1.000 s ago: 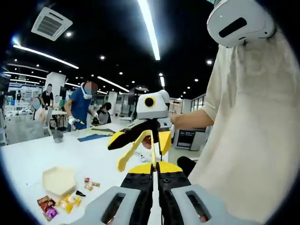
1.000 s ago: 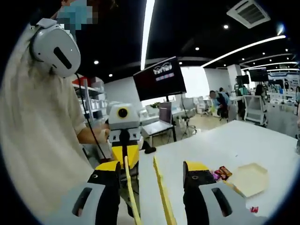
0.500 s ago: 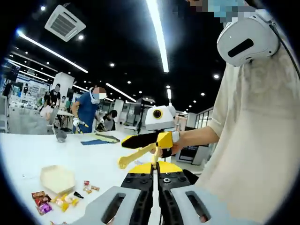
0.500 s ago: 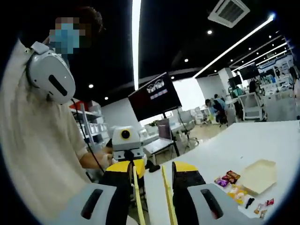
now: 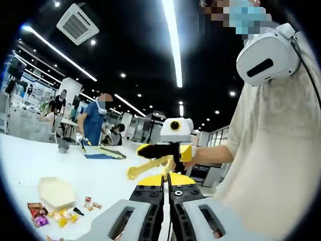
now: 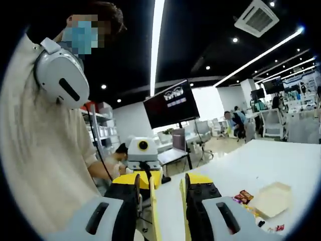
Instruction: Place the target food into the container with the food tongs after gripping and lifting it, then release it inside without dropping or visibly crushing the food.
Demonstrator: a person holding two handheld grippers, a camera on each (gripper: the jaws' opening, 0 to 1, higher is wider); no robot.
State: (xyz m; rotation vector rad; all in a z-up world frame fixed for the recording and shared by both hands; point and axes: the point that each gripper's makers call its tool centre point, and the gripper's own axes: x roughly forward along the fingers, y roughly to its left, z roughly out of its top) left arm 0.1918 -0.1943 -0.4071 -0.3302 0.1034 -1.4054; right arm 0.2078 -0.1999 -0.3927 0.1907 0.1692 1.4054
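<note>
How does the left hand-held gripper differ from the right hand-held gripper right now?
The left hand-held gripper has its black-and-yellow jaws pressed together with nothing between them; the right hand-held gripper has its jaws apart and clamps the yellow plastic food tongs. Both are raised above the white table, away from the pale hexagonal container.

Container (image 5: pixel 55 191) on table (image 5: pixel 100 173), snack packets (image 5: pixel 60 216) just beside, nearer; tongs (image 5: pixel 148 166) held above table edge.

Both views raised above white table (image 5: pixel 30 165), facing each other, sharing the container (image 6: pixel 271 198)
</note>
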